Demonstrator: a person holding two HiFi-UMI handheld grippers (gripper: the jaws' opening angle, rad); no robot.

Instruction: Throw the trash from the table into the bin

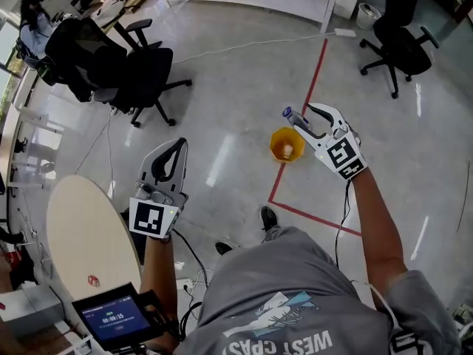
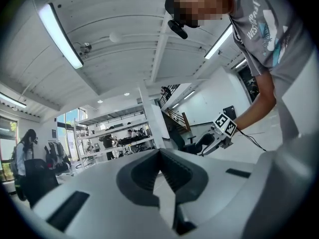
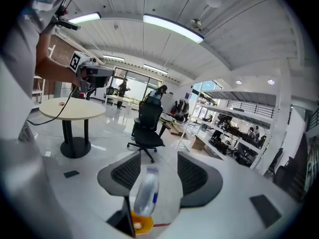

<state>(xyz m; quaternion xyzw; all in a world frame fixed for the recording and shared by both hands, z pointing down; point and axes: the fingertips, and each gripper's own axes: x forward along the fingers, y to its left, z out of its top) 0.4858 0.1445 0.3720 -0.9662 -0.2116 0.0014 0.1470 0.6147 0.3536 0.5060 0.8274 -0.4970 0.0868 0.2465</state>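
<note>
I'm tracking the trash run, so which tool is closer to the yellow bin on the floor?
Right. The right tool hangs just beside the yellow bin, plastic bottle in its jaws; the left tool sits by the round table, far from it.

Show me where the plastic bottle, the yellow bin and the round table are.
plastic bottle (image 3: 145, 190), right gripper view, middle of its body.
yellow bin (image 1: 275, 141), head view, left rim.
round table (image 1: 85, 228), head view, bare top.
</note>
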